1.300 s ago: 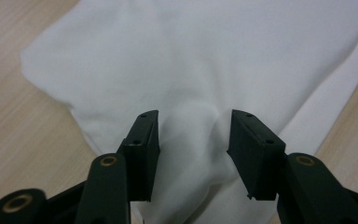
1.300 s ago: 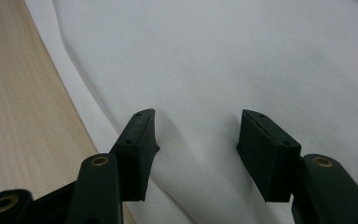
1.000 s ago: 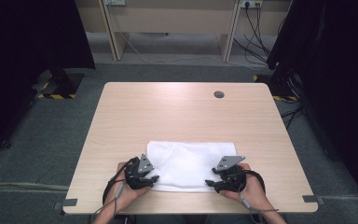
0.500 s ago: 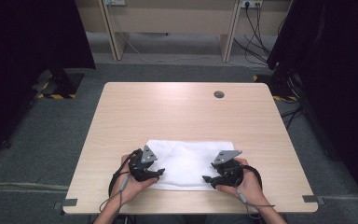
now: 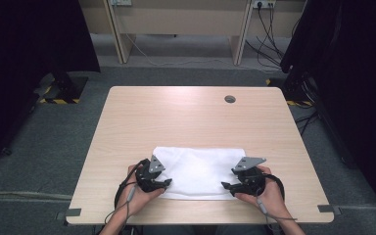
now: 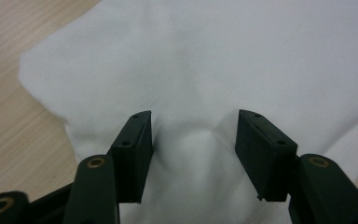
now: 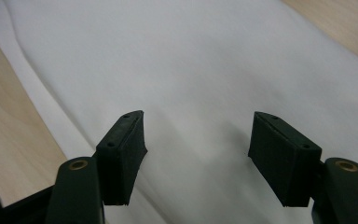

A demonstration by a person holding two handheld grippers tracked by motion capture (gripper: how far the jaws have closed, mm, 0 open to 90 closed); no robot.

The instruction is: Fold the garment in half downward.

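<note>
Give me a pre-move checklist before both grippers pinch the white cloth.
1. Folded white fabric cloth lies flat on the light wooden table, near the person's edge: ok.
2. Left gripper jaws open, having just closed a little, over a raised fold of cloth between them, pads not pressing: ok.
3. Right gripper jaws open, having just been opening, over flat cloth: ok.
4. Grippers sit at opposite ends of the cloth, left and right: ok.
5. How many layers each pinch would catch: cannot tell.
6. Table beyond the cloth free for unfolding, apart from the round grey cable hole: ok.
</note>
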